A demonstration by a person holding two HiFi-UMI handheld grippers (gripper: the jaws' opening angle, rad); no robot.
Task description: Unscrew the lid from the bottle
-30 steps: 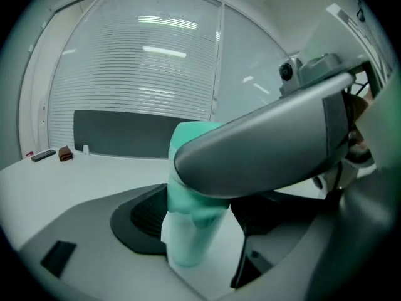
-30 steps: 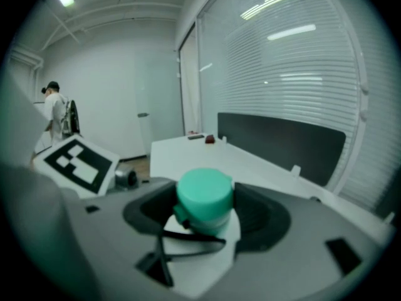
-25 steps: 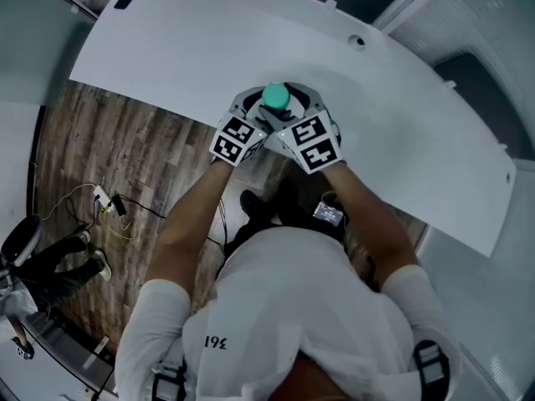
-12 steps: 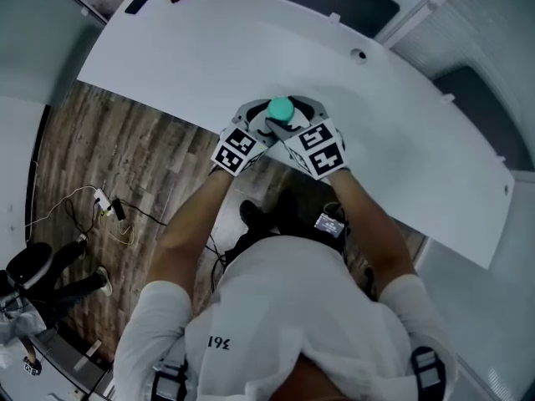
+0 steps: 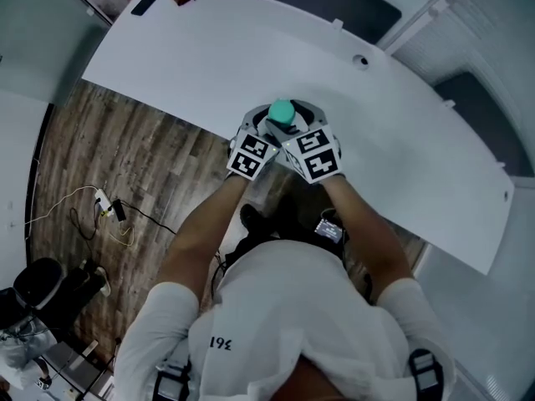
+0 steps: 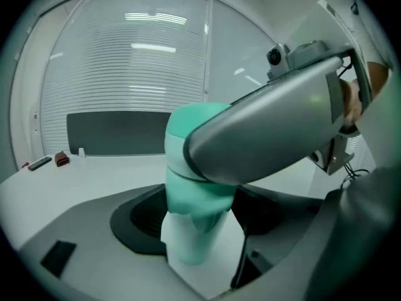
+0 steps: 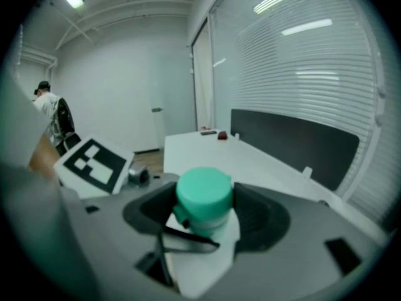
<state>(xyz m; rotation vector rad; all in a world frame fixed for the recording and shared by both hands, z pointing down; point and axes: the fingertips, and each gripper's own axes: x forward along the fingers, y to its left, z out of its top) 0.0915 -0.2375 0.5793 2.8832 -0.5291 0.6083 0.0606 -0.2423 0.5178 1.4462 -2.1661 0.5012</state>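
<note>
Bottle [image 6: 194,249] at table [image 5: 167,65] near edge, left fingers [image 6: 141,221] tight on it, right fingers [image 7: 263,215] tight on lid [image 7: 202,193]

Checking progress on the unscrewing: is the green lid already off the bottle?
No, the green lid sits on top of the bottle in the right gripper view.

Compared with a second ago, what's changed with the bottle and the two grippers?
The left gripper has edged slightly towards the right gripper, bringing the two closer together. Nothing was taken or released: the left claw stays shut on the bottle, the right on its teal lid, still on, at the white table's near edge.
</note>
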